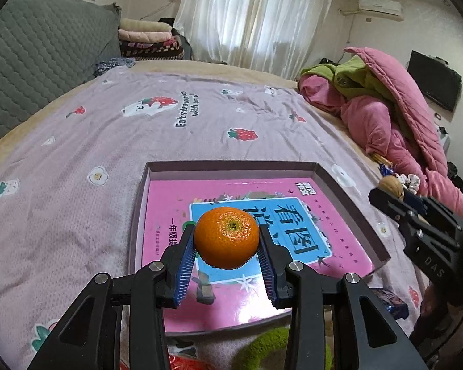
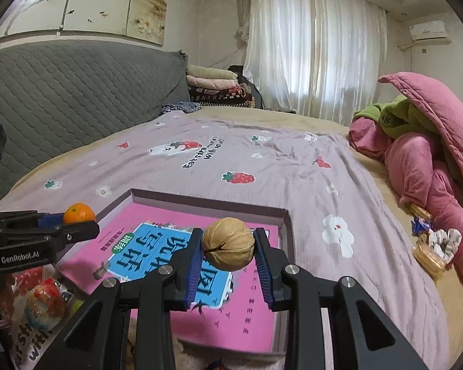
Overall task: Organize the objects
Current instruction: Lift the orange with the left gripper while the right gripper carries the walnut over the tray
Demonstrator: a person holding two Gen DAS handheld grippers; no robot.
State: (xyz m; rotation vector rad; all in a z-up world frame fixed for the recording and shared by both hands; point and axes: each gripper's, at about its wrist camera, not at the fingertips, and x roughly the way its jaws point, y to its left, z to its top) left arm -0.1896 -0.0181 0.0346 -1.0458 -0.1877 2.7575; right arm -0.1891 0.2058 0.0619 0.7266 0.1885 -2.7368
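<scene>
My left gripper (image 1: 227, 240) is shut on an orange mandarin (image 1: 227, 236) and holds it above a shallow box (image 1: 348, 199) that contains a pink book (image 1: 176, 203). My right gripper (image 2: 228, 245) is shut on a tan walnut (image 2: 228, 243) and holds it above the same box (image 2: 288, 231) and book (image 2: 250, 317). The left gripper with the mandarin (image 2: 78, 212) shows at the left of the right wrist view. The right gripper with the walnut (image 1: 392, 186) shows at the right of the left wrist view.
The box lies on a pink strawberry-print bedspread (image 1: 108, 129). A pink and green quilt pile (image 2: 423, 154) lies at the right. Small snacks and a hair tie (image 2: 438, 245) lie on the right side of the bed. Wrapped snacks (image 2: 43, 303) lie near the box's left corner.
</scene>
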